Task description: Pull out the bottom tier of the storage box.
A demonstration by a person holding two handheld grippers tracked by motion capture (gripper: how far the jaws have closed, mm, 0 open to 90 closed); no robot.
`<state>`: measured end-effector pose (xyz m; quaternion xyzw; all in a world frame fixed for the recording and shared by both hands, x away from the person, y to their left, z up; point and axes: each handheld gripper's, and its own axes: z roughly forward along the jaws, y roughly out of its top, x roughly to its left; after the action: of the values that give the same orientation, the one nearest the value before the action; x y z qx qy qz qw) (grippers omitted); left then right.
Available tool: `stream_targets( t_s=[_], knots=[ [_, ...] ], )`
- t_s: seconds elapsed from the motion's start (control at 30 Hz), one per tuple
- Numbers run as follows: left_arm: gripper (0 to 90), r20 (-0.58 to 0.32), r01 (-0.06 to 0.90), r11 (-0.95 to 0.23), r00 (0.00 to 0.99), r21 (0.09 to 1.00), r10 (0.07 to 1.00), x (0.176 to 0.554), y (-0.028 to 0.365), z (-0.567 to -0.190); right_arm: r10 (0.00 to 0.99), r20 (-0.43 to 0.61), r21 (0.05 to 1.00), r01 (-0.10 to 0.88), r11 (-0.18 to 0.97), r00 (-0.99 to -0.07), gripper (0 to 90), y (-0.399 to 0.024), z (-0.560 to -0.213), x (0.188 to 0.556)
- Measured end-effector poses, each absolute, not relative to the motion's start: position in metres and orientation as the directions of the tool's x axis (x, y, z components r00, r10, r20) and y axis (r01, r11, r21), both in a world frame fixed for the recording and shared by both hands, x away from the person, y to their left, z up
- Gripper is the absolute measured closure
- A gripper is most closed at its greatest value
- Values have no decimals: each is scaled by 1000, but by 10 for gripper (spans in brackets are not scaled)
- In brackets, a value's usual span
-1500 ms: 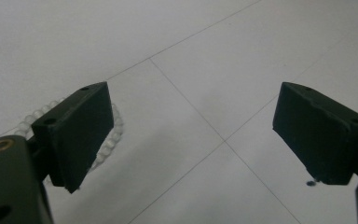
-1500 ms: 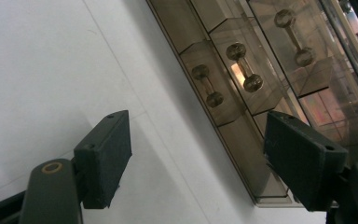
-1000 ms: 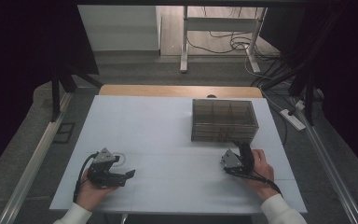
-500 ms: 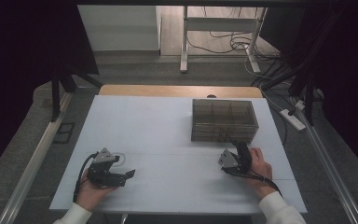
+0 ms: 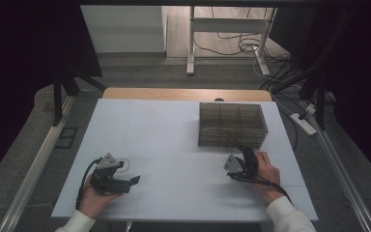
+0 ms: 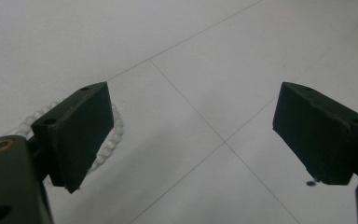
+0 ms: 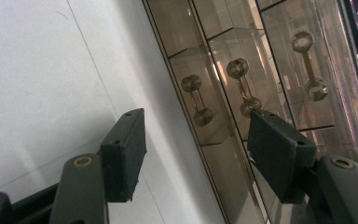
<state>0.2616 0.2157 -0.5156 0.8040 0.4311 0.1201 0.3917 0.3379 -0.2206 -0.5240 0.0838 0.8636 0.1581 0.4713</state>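
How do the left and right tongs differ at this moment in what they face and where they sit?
Left tongs lie over bare table beside a clear bead bracelet; right tongs point at the clear drawer box and its handles. Left jaws stand wider apart than the right jaws, which have just been closing. Both hold nothing.

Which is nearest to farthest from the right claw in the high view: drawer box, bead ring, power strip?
From the right claw:
1. Drawer box: just beyond the claw, right half of the table.
2. Power strip: off the table's right edge, on the floor, farther back.
3. Bead ring: across the table, beside the left claw.
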Motion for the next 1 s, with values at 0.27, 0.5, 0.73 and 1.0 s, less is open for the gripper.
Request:
stream_targets(
  t_s=[0.27,0.5,0.73,1.0],
  knots=[
    [119,-144,599,-322,600,733,787,262,215,-516,288,-793,344,-4,939,-536,388,-220,-527,341],
    [119,-145,600,-323,600,732,787,262,215,-516,288,-799,340,-1,940,-529,404,-219,-529,343],
    [119,-145,600,-323,600,732,787,262,215,-516,270,-808,318,-2,948,-524,416,-217,-533,345],
    [119,-146,600,-322,600,732,786,262,216,-516,253,-820,296,-3,955,-513,428,-216,-536,348]
  ],
)
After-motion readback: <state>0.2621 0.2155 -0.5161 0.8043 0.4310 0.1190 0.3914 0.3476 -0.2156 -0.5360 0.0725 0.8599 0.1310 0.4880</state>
